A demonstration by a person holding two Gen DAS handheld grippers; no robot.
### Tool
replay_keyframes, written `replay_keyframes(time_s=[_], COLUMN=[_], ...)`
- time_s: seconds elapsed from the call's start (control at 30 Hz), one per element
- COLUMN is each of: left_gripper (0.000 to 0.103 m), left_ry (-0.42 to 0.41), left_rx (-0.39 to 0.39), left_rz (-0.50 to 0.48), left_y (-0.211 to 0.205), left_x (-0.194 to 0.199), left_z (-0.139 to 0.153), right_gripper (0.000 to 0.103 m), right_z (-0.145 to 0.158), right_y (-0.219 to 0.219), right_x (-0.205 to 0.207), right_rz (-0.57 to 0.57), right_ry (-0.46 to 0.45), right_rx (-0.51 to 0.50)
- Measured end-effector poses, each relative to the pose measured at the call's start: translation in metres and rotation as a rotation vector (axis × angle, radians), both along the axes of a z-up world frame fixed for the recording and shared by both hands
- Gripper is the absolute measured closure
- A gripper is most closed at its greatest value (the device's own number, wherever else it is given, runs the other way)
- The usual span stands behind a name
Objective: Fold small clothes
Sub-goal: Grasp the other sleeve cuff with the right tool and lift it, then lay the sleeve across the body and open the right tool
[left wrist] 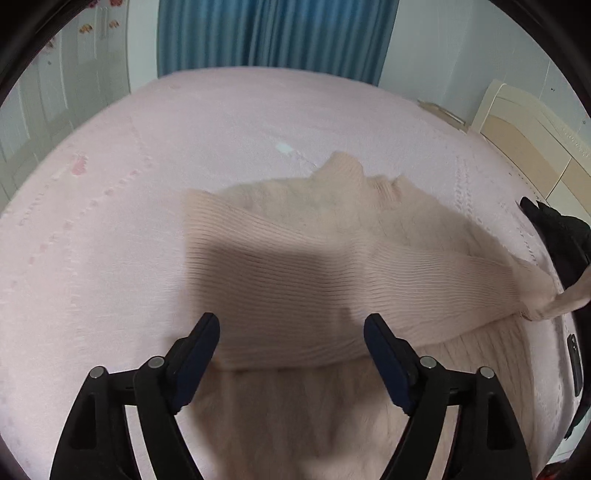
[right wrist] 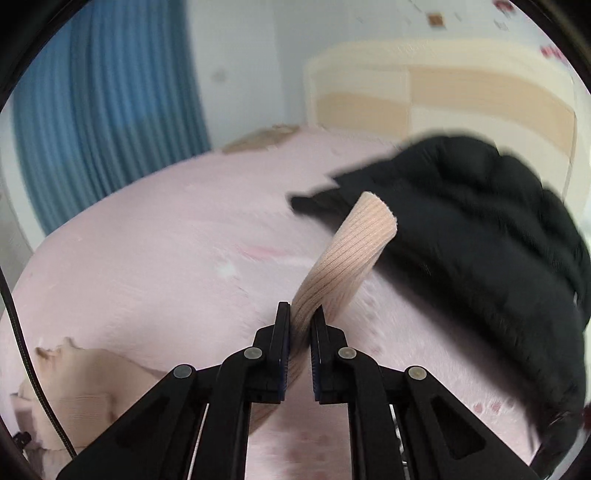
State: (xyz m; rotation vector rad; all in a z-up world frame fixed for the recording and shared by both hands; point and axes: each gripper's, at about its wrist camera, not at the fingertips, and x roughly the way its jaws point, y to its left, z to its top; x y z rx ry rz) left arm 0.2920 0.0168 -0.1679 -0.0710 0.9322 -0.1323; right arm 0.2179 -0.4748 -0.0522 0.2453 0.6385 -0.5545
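Note:
A beige ribbed sweater lies on the pink bed, one sleeve folded across its body. My left gripper is open and empty, hovering just above the sweater's lower part. My right gripper is shut on the ribbed cuff of the other sleeve, which sticks up past the fingers; that sleeve stretches away to the right in the left wrist view. The sweater's body shows at the lower left in the right wrist view.
A pile of black clothing lies on the bed right behind the held cuff, and shows at the right edge in the left wrist view. A blue curtain and a cream headboard stand beyond the bed.

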Motion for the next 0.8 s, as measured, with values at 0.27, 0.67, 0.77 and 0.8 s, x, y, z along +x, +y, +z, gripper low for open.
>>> replay_keyframes(time_s=[0.27, 0.67, 0.77, 0.8], left_gripper=[0.021, 0.021, 0.021, 0.021], left_ry=[0.006, 0.069, 0.088, 0.088], left_rx=[-0.081, -0.092, -0.108, -0.116], left_rz=[0.095, 0.186, 0.181, 0.171], left_y=[0.080, 0.162, 0.164, 0.163], left_x=[-0.040, -0.077, -0.079, -0.078], left_z=[0.026, -0.003, -0.011, -0.013], right_gripper=[0.093, 0.083, 0.068, 0.067], right_z=[0.072, -0.015, -0.062, -0.074], right_y=[0.162, 0.417, 0.429, 0.423], right_x=[0.050, 0.107, 0.112, 0.110], right_rz=[0.288, 0.762, 0.808, 0.799], right_ry=[-0.049, 0.112, 0.211, 0.233], right_rx=[-0.111, 0.129, 0.193, 0.215])
